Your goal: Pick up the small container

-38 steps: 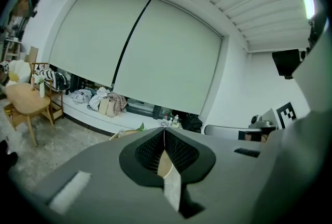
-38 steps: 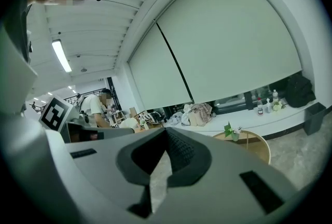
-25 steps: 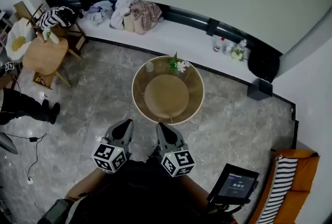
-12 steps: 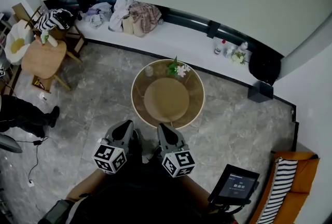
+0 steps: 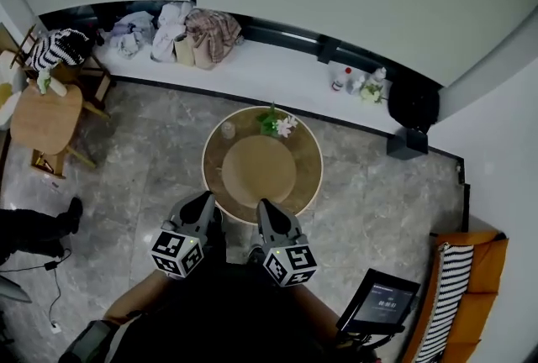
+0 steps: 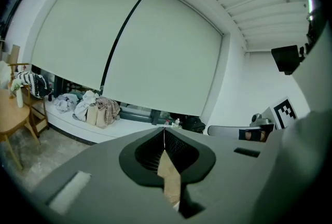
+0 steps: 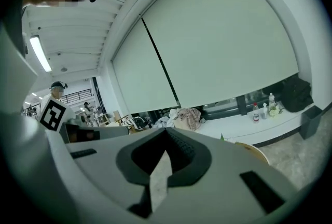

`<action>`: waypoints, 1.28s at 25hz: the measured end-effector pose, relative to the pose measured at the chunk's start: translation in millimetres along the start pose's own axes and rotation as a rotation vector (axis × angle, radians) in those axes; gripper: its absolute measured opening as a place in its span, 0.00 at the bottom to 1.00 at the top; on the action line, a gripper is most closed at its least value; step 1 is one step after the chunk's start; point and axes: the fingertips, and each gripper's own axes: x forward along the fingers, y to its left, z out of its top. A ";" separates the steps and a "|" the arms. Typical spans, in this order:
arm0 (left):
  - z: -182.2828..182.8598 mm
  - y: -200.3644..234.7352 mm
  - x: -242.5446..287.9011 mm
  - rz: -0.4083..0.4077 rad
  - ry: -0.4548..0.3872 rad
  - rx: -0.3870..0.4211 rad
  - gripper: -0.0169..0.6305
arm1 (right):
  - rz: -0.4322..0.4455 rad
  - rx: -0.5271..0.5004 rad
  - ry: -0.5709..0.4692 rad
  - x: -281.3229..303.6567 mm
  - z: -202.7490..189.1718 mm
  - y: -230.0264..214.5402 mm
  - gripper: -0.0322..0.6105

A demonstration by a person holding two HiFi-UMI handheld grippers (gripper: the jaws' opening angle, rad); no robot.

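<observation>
The small container [image 5: 227,130], a pale clear jar, stands on the far left part of the round wooden table [image 5: 307,185], beside a small plant with white flowers [image 5: 276,123]. My left gripper [image 5: 203,203] and right gripper [image 5: 267,208] are side by side at the table's near edge, well short of the jar. Both point toward the table. In the left gripper view the left gripper [image 6: 164,129] has its jaws meeting at the tip with nothing between them. In the right gripper view the right gripper [image 7: 166,129] looks the same, and the table rim [image 7: 254,151] shows to its right.
A white ledge along the window holds a heap of clothes [image 5: 181,29] and bottles [image 5: 340,80]. A black box [image 5: 408,143] stands on the floor by the ledge's right end. A wooden side table [image 5: 42,118] and a person's legs [image 5: 34,227] are at the left. A tablet [image 5: 378,302] and an orange sofa [image 5: 462,294] are at the right.
Both grippers have moved forward toward the round table, so their tips now reach its near edge. The jaws look unchanged. The person's legs at the left have shifted.
</observation>
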 end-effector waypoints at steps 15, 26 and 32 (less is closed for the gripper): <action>31.2 129.1 64.4 -0.050 0.028 0.060 0.03 | -0.137 0.034 0.033 110.8 5.1 -5.8 0.05; 12.9 145.8 127.3 -0.158 -0.006 0.220 0.04 | -0.225 0.084 0.102 125.4 -27.3 -49.1 0.05; -16.9 166.8 178.0 -0.114 0.051 0.274 0.05 | -0.203 0.081 0.130 154.7 -54.0 -95.8 0.05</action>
